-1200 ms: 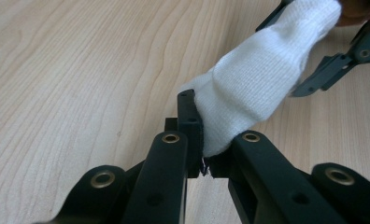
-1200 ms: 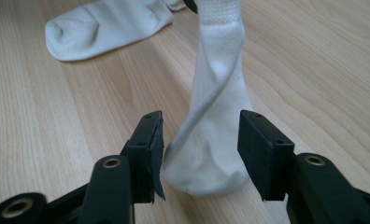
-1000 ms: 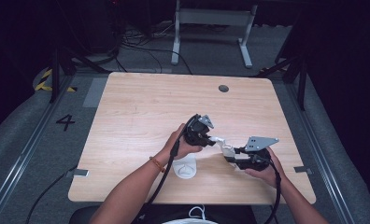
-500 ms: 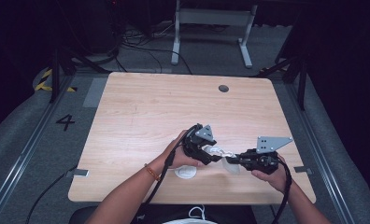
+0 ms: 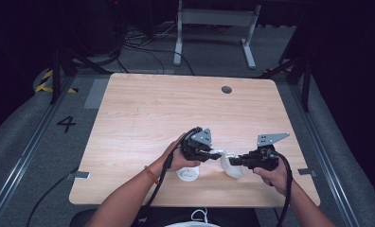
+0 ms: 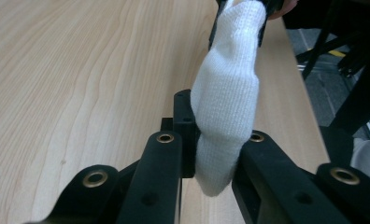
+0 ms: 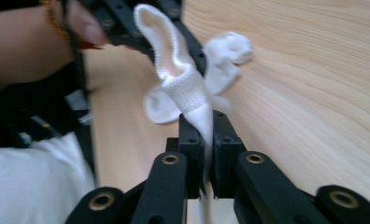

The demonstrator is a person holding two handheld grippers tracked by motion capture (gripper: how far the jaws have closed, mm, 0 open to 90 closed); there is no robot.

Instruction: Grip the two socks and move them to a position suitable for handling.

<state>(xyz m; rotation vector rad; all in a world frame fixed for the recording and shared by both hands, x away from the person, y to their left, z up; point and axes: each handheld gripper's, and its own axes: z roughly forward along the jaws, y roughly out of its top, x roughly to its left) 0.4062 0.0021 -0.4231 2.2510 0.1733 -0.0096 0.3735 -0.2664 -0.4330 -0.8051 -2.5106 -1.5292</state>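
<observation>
A white sock [image 5: 227,163] is stretched between the two grippers over the near part of the wooden table [image 5: 176,109]. My left gripper [image 5: 214,152] has just closed on one end, and its jaws pinch the knit fabric [image 6: 227,116]. My right gripper [image 5: 236,161] grips the other end of the sock [image 7: 192,93] between its pads; its jaws have just eased open a little with the sock still in them. In the right gripper view the sock's open cuff [image 7: 162,42] stands up by the left gripper's jaws. A second white sock [image 5: 188,174] lies on the table under the left hand.
The second sock [image 7: 227,53] lies crumpled on the wood just beyond the held one. The table's near edge [image 5: 195,203] is close below both hands. A dark round grommet [image 5: 227,89] sits at the far right of the tabletop.
The left hand has come nearer the table's front edge. The right gripper has shifted slightly right. The sock now spans the gap between the two grippers.
</observation>
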